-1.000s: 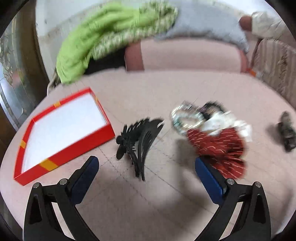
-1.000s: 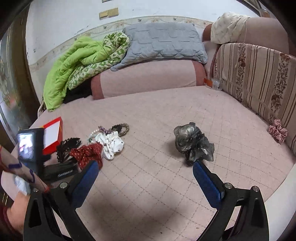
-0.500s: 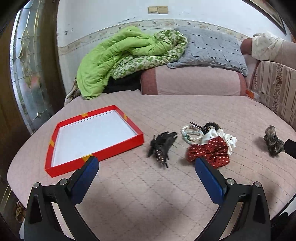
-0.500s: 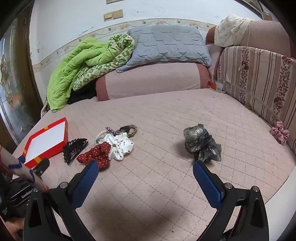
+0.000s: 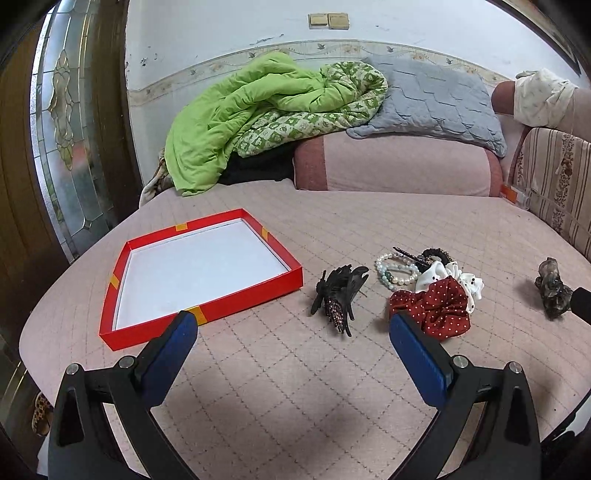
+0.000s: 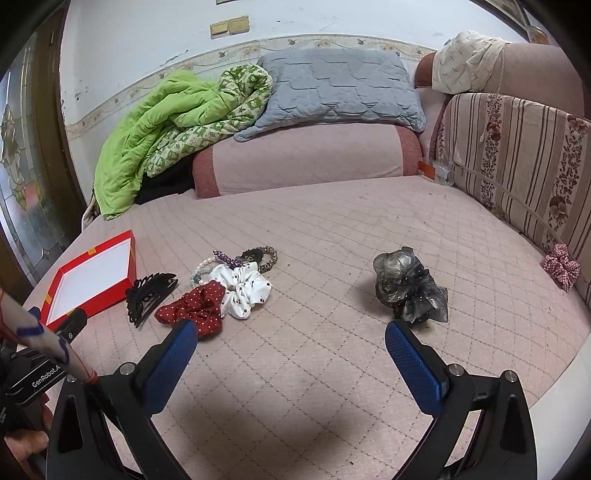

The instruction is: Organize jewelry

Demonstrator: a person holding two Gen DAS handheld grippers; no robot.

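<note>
A red tray [image 5: 255,293] lined in white is seen. One scrunchie [image 5: 434,306] is dark red with white dots, another [image 6: 243,288] white with black specks. The hair clip [image 5: 338,291] is black.

You faced a white wall [image 5: 221,44] with a floral border strip and two beige switch plates [image 5: 328,21]. A green quilt [image 5: 251,122] and grey pillow [image 6: 340,85] lay on a pink bolster [image 6: 306,158]; stained-glass door [image 5: 62,129] at the left, striped cushion [image 6: 517,155] at the right.
</note>
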